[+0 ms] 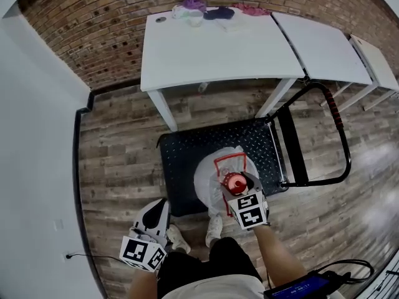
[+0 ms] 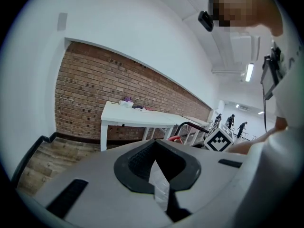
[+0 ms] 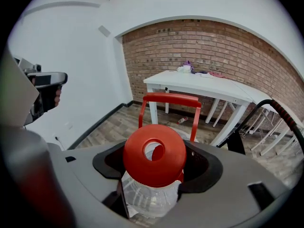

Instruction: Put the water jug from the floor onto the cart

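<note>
The water jug (image 1: pixel 209 174) is clear, with a red cap (image 3: pixel 154 155) and a red carry handle (image 3: pixel 168 99). It is upright over the near part of the black cart deck (image 1: pixel 187 148); whether it rests on the deck I cannot tell. My right gripper (image 1: pixel 240 184) is shut on the jug's neck just under the cap, which fills the space between the jaws in the right gripper view. My left gripper (image 1: pixel 156 212) hangs low at my left side over the floor, jaws together and holding nothing, apart from the jug.
The cart's black push handle (image 1: pixel 340 129) rises on the right. Behind the cart, white tables (image 1: pixel 212 48) stand along a brick wall with cloth items (image 1: pixel 206 8) on top. A white wall (image 1: pixel 37 136) closes the left. My shoes (image 1: pixel 214 229) touch the cart's near edge.
</note>
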### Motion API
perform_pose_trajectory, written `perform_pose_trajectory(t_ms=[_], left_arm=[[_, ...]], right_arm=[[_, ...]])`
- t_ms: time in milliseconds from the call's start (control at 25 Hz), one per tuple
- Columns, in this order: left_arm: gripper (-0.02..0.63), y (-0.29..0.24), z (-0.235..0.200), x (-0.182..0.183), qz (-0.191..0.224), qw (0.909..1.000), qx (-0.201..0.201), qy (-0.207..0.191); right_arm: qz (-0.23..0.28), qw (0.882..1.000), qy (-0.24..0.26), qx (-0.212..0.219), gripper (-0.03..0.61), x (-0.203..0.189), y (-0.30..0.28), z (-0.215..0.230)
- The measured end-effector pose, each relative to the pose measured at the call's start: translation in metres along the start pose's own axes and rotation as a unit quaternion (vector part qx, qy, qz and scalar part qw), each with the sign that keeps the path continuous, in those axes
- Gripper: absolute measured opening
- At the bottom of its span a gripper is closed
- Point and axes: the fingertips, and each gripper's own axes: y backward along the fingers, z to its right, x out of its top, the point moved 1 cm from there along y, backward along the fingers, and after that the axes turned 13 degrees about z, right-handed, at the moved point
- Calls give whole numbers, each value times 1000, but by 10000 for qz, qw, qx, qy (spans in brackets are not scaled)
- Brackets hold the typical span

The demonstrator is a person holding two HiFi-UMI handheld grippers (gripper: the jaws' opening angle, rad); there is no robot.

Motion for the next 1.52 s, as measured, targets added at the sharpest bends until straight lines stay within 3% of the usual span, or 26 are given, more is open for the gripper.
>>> perform_pose_trajectory(t_ms=[440,1200,1400,1520], left_arm=[[-2,-18,-27,-16,-136,9998,141,55],[-2,-12,-40,-38,-322,9985,448,67],[-2,-9,-35,-44,-500,9976,384,-284],[-2,-9,-33,-49,-514,9977,362,-235]], right_arm=[[-189,9993,-217,-244,319,-38,-44,38],[-548,9981,-243,-134,319,-90,-87,34],[-565,9980,-260,-111,319,-98,-92,33],[-538,9982,-258,-111,319,-96,-96,33]])
